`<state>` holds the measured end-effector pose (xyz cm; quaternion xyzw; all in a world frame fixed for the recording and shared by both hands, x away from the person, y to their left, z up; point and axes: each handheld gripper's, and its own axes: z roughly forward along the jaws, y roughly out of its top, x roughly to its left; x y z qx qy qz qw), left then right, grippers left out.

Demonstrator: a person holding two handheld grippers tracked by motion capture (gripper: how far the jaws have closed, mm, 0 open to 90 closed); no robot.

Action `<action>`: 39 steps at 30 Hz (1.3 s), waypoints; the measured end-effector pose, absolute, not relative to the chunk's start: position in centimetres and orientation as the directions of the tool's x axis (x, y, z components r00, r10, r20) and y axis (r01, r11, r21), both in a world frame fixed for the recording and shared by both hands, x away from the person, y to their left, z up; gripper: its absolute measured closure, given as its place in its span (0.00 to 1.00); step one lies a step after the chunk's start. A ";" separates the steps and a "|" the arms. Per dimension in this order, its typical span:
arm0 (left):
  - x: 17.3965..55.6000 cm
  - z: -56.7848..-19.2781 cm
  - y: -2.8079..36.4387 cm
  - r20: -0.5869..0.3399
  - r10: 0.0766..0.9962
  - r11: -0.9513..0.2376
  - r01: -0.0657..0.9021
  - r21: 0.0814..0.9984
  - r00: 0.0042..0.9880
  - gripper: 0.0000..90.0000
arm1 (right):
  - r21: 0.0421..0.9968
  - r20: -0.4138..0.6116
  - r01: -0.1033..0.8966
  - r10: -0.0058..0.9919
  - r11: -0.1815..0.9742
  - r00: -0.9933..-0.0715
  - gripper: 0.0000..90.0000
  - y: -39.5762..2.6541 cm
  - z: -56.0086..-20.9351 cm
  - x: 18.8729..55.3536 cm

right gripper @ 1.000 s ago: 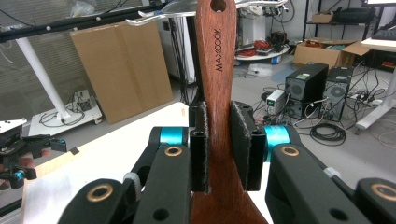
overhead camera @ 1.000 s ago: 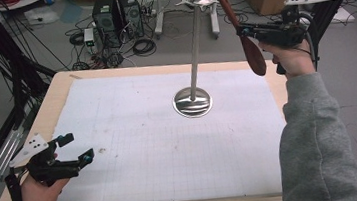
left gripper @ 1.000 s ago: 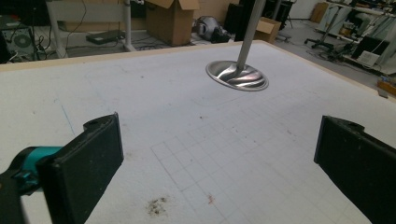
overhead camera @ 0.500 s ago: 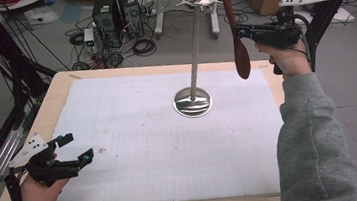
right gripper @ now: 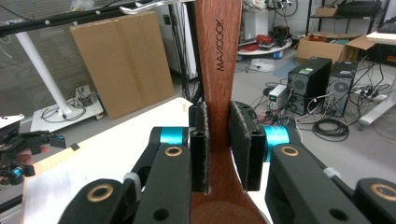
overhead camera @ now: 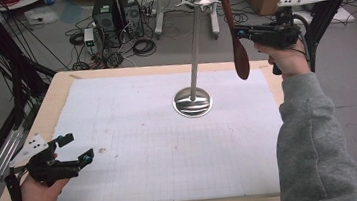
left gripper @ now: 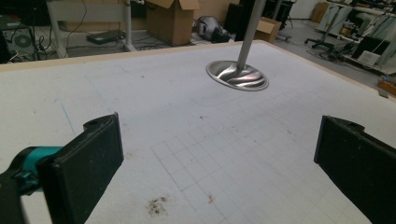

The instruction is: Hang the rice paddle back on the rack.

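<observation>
We see the desk with a wooden border running round a white gridded mat that covers nearly all of its top. On the mat only the stand takes up room: its round metal base sits right of the middle toward the far edge, and its thin pole rises to a knob with hooks at the top. All the near and left part of the mat lies open, apart from a few small stains. Beyond the far edge the floor carries computer towers, cables and cardboard boxes. Our left gripper rests low at the near left corner, the hand lying at the desk's edge, pointing across the mat toward the stand; in the left gripper view its jaws stand wide apart with bare mat between them. Our right gripper is raised high above the far right corner, the forearm in a grey sleeve rising steeply from the near edge, the gripper level and pointing left. Its jaws are clamped on the handle of the spoon, which hangs close to upright, bowl down, in the air just right of the pole and apart from it, its upper end near the hooks.
</observation>
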<state>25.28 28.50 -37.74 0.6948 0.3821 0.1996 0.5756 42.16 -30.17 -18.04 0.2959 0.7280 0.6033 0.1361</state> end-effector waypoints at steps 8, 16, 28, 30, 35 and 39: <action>25.3 -37.7 28.5 -0.164 0.761 -0.042 0.301 0.953 0.628 0.02 | 0.957 0.162 0.272 0.593 0.100 -0.788 0.87 -29.9 -18.1 42.3; 25.3 -37.8 28.5 -0.162 0.761 -0.046 0.302 0.952 0.628 0.02 | 0.957 0.159 0.270 0.591 0.103 -0.791 0.87 -29.7 -18.2 42.4; 25.3 -37.8 28.5 -0.165 0.761 -0.044 0.304 0.952 0.627 0.02 | 0.958 0.149 0.264 0.600 0.108 -0.786 0.87 -29.5 -18.3 42.4; 25.3 -37.8 28.5 -0.164 0.761 -0.046 0.304 0.951 0.627 0.02 | 0.959 0.148 0.263 0.601 0.107 -0.786 0.87 -29.4 -18.3 42.4; 25.3 -37.8 28.5 -0.163 0.761 -0.047 0.304 0.952 0.628 0.02 | 0.959 0.143 0.260 0.604 0.112 -0.784 0.87 -29.3 -18.3 42.5; 25.3 -37.8 28.5 -0.163 0.761 -0.046 0.304 0.952 0.627 0.02 | 0.958 0.146 0.265 0.603 0.112 -0.785 0.87 -29.2 -18.3 42.5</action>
